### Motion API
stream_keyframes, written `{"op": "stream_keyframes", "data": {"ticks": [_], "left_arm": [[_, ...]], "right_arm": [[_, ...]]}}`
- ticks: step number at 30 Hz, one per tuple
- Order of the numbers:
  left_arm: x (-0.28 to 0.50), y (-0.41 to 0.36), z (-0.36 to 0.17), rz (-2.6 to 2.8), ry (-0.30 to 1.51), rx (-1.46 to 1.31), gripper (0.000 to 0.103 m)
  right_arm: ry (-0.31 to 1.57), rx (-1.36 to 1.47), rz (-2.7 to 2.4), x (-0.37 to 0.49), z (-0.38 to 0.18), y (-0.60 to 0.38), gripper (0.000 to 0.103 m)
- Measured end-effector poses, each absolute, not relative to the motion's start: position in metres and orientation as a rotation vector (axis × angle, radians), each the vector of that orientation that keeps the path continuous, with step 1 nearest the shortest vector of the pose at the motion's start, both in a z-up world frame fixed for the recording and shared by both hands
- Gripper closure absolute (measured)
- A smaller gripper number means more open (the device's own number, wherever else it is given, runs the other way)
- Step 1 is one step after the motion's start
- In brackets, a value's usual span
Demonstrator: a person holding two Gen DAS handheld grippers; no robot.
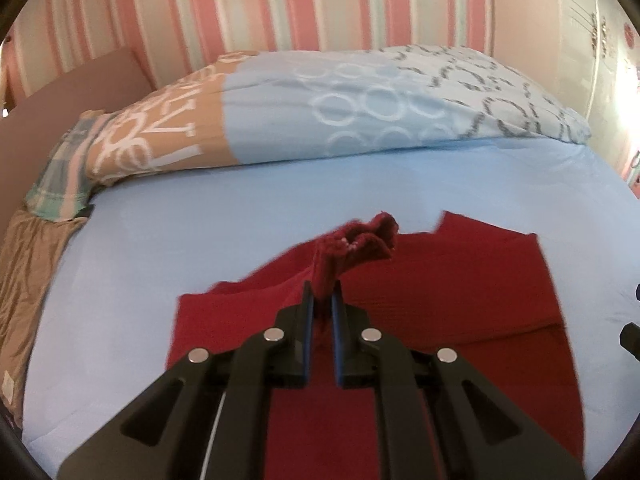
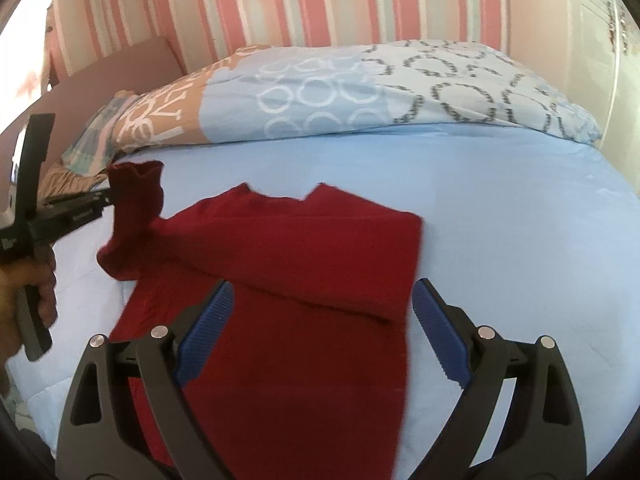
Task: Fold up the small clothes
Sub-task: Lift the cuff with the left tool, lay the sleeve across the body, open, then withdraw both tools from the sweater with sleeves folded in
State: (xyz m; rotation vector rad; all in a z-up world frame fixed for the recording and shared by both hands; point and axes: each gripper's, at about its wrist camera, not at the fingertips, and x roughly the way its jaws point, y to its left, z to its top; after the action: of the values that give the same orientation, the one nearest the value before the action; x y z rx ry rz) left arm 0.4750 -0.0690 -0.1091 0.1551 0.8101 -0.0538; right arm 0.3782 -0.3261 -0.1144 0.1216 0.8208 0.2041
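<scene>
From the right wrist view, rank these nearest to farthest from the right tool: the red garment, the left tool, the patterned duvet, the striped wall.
1. Red garment: directly under the open right tool, on the blue sheet.
2. Left tool: off to the left, clamped on the garment's sleeve.
3. Patterned duvet: bunched across the bed's far end.
4. Striped wall: behind the bed.

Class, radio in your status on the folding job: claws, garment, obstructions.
Left claw shut on dark red knit sweater, sleeve lifted. Right claw open above it. Light blue bedsheet beneath; nothing blocking.
</scene>
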Motion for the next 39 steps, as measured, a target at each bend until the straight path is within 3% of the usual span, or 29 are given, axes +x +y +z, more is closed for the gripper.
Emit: {"op": "stream_keyframes", "data": {"ticks": [18, 31, 33, 35, 37, 39], "left_arm": [[0.508, -0.252, -0.157, -0.186, 0.836, 0.197, 0.096], [0.508, -0.275, -0.204, -0.184, 0.923, 0.105, 0.094], [0.508, -0.277, -0.213, -0.197, 0.944, 0.086, 0.088], [0.508, -0.282, -0.223, -0.220, 0.959, 0.070, 0.058], [0.503, -0.284, -0.223, -0.224, 0.939, 0.062, 0.045], [0.497, -0.283, -0.217, -0.212, 0.917, 0.057, 0.044]], "right_arm": [[0.842, 0.188, 0.109, 0.378, -0.153, -0.433, 0.012], [0.830, 0.176, 0.061, 0.376, -0.162, -0.463, 0.012], [0.830, 0.180, 0.062, 0.376, -0.162, -0.463, 0.012], [0.830, 0.175, 0.065, 0.376, -0.162, -0.461, 0.012], [0.830, 0.170, 0.067, 0.377, -0.162, -0.460, 0.012], [0.830, 0.168, 0.065, 0.377, -0.162, -0.460, 0.012]]}}
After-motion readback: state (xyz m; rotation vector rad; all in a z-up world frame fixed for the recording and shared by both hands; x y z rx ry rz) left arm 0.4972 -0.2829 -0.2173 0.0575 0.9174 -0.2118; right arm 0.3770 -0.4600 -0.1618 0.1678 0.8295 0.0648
